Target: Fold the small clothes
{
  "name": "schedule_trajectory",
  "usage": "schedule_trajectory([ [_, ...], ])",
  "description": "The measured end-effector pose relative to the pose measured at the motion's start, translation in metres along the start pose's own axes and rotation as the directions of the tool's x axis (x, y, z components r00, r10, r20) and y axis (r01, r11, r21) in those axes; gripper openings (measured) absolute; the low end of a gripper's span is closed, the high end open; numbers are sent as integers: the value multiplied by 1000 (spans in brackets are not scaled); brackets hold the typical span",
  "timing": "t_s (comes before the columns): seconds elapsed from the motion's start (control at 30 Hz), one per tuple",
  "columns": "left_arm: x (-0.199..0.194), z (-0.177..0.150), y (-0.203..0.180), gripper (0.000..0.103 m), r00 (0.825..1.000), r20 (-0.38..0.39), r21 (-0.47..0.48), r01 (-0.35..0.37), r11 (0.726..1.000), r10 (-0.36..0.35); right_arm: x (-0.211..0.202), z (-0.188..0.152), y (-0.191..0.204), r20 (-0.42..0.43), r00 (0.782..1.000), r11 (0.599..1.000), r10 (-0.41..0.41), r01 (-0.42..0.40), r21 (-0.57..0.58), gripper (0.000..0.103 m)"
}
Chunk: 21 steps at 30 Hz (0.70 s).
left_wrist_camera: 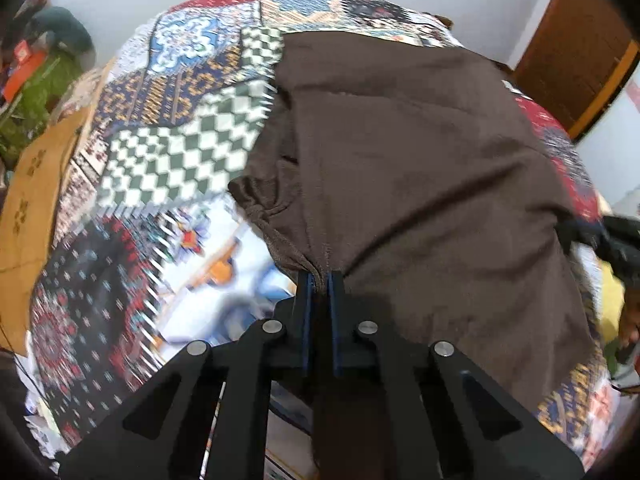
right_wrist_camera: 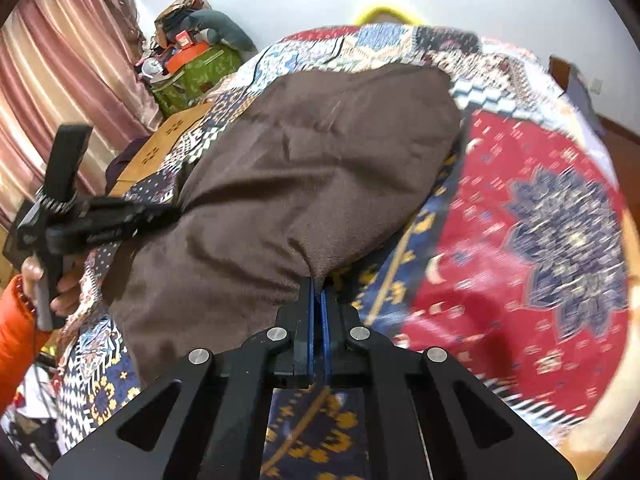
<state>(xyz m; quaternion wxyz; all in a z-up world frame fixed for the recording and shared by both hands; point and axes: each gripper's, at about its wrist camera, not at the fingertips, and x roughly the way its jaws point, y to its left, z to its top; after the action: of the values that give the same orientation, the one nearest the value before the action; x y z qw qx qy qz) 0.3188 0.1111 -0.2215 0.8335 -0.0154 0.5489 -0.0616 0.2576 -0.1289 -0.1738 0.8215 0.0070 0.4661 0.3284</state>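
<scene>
my left tongs [left_wrist_camera: 319, 280] and right tongs [right_wrist_camera: 319, 286] each clamped on near corners of soft brown cloth garment [left_wrist_camera: 400, 152], spread on patterned quilt [left_wrist_camera: 168, 152].

Patchwork bedspread [right_wrist_camera: 520, 208], pink curtain [right_wrist_camera: 60, 80], green box [right_wrist_camera: 200, 76], wooden door [left_wrist_camera: 576, 48]

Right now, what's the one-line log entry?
left tongs: shut on brown garment | right tongs: shut on brown garment | surface: patchwork bedspread
</scene>
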Motion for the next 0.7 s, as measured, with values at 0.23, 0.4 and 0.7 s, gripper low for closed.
schedule_trajectory([
  [0.23,-24,-19,-25,10,997,-11,-22,76,997,-76,-17,3,-15,0,994,994,-108,108,-9,6],
  [0.4,-31,-34,-29,42,999,-20,-25,-47,999,46,-26,-7,-14,-16,997,996,-81,81,22,22],
  [0.7,-68,-70,-40,46,1000,6,-76,7,997,-6,-36,-30,13,-15,995,993,-95,93,-68,38],
])
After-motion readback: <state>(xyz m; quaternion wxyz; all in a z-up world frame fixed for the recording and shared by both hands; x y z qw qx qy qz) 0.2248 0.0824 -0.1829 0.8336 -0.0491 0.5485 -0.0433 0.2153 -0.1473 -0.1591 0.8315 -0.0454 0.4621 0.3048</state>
